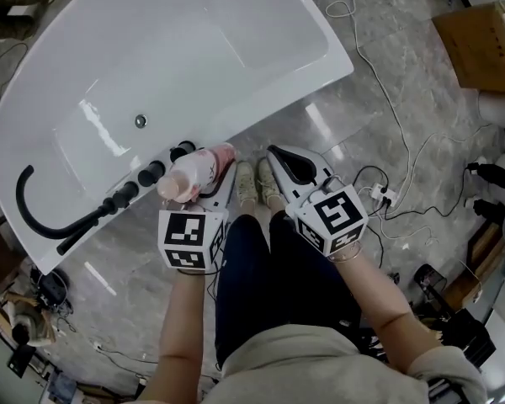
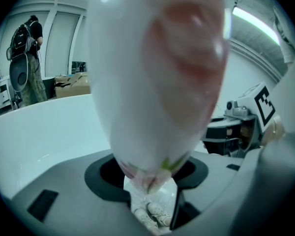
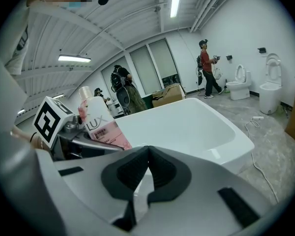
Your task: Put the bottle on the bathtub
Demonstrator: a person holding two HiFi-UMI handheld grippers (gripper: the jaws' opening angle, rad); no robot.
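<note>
Bottle (image 1: 198, 173) clamped in the left tongs (image 2: 150, 178), jaws closed round its pink-and-white body, held just off the near rim of the bathtub (image 1: 194, 49), beside the black taps (image 1: 151, 173). Jaws of the right tongs (image 3: 146, 173) pressed together, holding nothing. Recommended: carry it over flat ledge clear of the taps, set the base down squarely, then release

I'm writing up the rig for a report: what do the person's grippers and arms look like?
The left gripper and right gripper have pale grey, tapering shells with black pads inside. Each carries a white cube printed with black square markers. The forearms are bare; the person wears a light beige top and dark trousers.
</note>
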